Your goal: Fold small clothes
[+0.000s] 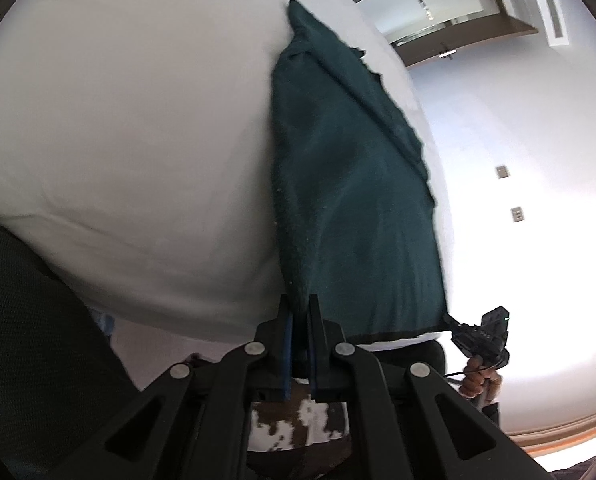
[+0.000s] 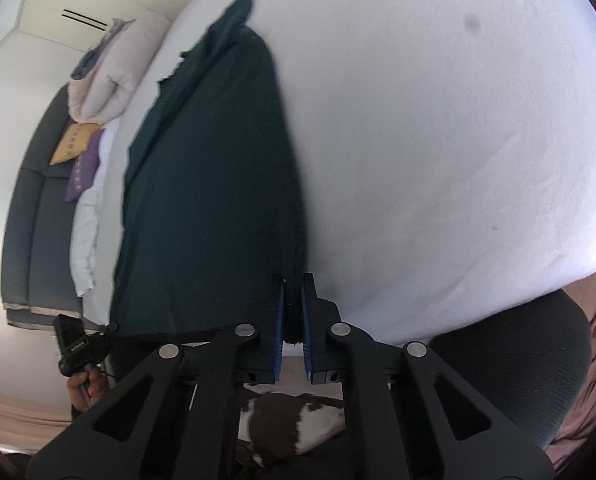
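Both our grippers pinch the near hem of the dark green garment (image 1: 349,184): left gripper (image 1: 301,316) clamps one corner, right gripper (image 2: 294,300) the other. White bed (image 2: 437,120) spreads wide and bare to either side. Blur softens the cloth's edges; its far end lies bunched on the bed.

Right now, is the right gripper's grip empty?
No, the right gripper has its fingers shut on a corner of the dark green cloth lying on the white bed.
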Tool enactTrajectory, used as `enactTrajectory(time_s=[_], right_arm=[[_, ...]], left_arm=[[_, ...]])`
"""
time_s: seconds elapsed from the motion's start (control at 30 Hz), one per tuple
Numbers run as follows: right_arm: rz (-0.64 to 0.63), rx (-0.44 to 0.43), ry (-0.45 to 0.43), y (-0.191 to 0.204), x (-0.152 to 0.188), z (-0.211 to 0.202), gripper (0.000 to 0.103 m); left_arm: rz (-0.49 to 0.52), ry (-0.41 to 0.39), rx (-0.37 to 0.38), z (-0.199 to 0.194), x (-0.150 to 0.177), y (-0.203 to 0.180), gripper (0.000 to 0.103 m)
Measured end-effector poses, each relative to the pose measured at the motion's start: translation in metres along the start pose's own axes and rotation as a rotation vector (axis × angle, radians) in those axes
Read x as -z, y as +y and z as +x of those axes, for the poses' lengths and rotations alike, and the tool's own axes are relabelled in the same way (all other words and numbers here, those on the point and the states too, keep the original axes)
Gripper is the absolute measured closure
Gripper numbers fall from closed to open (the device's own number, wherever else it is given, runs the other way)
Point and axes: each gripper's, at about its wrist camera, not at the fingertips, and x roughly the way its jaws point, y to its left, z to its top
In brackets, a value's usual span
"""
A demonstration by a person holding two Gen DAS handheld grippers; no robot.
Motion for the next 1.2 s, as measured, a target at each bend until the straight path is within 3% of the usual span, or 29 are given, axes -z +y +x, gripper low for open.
enactTrajectory(time_s=[0.23,0.43,0.6,0.83,1.2], right_arm=[[-0.017,-0.176,-0.109,0.035,-0.027,-0.018,0.096],[-0.023,-0.244,-0.174,0.068,-0.075,-0.012,0.096],[-0.025,-0.246,-0.209,0.098,-0.127,0.006,0.096],[0.015,-0.233,-0.250,0.125,-0.220,0.050,0.096],[0.077,-0.179,-0.300,0.129,-0.350,0.114,0.096]], left_arm=[[0.002,-0.085,0.117,-0.023,-0.023,-0.021,0.098],[-0.006,-0.173,0.183,-0.036,-0.067,-0.035,0.098],[-0.012,-0.215,0.216,-0.032,-0.106,-0.046,0.098],[-0.074,-0.257,0.238,-0.002,-0.187,-0.047,0.098],[-0.086,-0.292,0.174,0.052,-0.309,-0.053,0.098]])
